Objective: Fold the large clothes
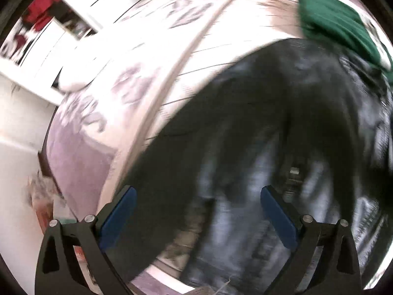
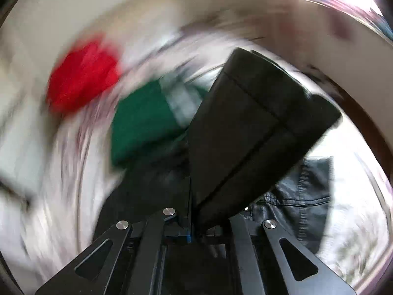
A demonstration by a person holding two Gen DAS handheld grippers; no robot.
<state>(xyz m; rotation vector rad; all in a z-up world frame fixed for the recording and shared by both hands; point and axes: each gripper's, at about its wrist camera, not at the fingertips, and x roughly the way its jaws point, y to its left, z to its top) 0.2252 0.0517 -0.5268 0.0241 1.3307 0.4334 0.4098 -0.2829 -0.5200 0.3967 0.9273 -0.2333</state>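
A black leather jacket (image 1: 258, 127) lies spread on the patterned bedspread (image 1: 137, 78); the left wrist view of it is blurred. My left gripper (image 1: 196, 196) hangs over it, open, with nothing between its blue pads (image 1: 118, 211). In the right wrist view my right gripper (image 2: 190, 211) is shut on a sleeve of the black jacket (image 2: 250, 127), which rises from the jaws up and to the right. The rest of the jacket (image 2: 304, 191) lies beneath, with stitched seams showing.
A folded green garment (image 1: 339, 27) sits at the far right of the bed, also the green garment (image 2: 142, 120) seen beside a red garment (image 2: 83, 73) in the right wrist view. The bed's edge and a white floor (image 1: 17, 127) lie to the left.
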